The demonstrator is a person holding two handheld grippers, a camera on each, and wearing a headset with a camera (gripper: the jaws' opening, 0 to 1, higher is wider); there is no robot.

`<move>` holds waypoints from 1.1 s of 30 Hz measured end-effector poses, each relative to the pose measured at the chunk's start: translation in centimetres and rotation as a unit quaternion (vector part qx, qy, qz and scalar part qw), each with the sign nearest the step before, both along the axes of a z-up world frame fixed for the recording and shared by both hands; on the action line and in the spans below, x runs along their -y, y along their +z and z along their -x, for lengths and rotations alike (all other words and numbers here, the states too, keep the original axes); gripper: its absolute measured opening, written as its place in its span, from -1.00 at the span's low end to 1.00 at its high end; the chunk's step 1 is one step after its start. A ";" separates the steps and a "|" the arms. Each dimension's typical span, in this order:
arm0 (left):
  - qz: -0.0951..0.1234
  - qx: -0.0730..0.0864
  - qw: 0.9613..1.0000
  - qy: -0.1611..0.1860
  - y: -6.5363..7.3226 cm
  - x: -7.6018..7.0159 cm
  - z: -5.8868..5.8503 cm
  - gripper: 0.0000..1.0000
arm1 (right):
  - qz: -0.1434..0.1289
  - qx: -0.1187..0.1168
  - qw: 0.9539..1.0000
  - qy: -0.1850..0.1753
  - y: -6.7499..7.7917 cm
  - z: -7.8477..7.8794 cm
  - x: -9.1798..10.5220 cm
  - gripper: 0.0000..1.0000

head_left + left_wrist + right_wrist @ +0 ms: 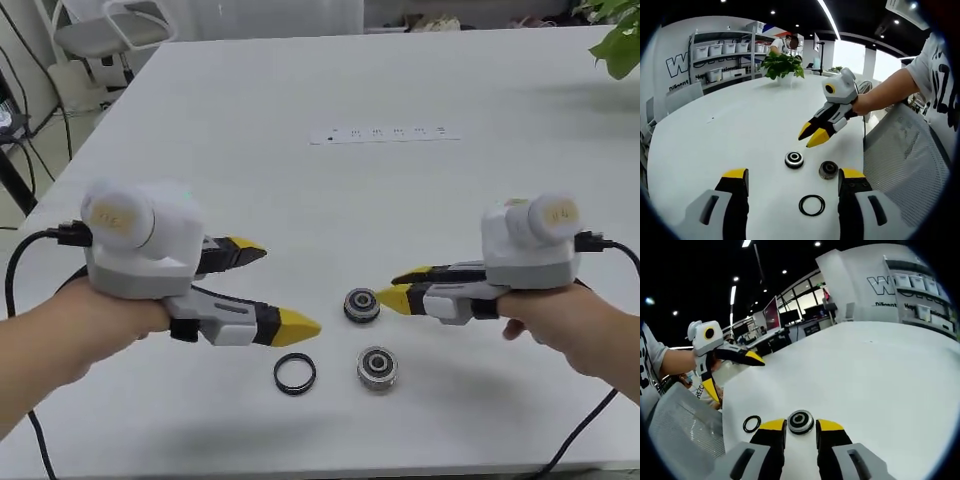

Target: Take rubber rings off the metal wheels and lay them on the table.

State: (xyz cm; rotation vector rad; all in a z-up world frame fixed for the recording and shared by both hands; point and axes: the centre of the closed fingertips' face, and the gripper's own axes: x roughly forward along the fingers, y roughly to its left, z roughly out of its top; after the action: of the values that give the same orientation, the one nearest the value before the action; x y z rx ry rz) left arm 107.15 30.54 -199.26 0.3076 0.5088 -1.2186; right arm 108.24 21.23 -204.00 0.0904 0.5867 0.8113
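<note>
White tabletop [300, 200] holds a loose rubber ring [294, 373] near the nearer wheel [377, 366]. Right gripper [397, 287], jaws narrow and empty, points at the farther wheel [361, 305]; left gripper [290, 288] hangs wide open. Unpinned, that wheel could skid from a pinch.

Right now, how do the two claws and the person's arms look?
The left claw and right claw match: rounded white housing, grey body, black jaws with yellow tips, a yellowish label. A black cable leaves each rear. Forearms are bare; the white short sleeve carries dark print.
</note>
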 end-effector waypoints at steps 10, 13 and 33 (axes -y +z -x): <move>-0.003 -0.012 1.000 -0.001 -1.1 1.2 -1.0 0.34 | 0.015 0.007 1.000 0.000 -1.0 -0.3 0.6 -0.54; -0.005 -0.013 1.000 -0.003 -1.4 1.6 -1.3 0.31 | 0.022 0.009 1.000 0.004 -1.4 -0.3 0.7 -0.53; -0.017 -0.037 0.999 -0.032 -4.1 5.1 -1.0 0.03 | 0.041 0.014 0.999 0.031 -2.7 0.4 0.0 -0.50</move>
State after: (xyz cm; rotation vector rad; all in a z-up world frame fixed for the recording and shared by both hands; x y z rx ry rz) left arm 108.17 25.44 -203.34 0.3107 0.5890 -1.2878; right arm 107.85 21.18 -206.74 -0.0146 0.5979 0.8455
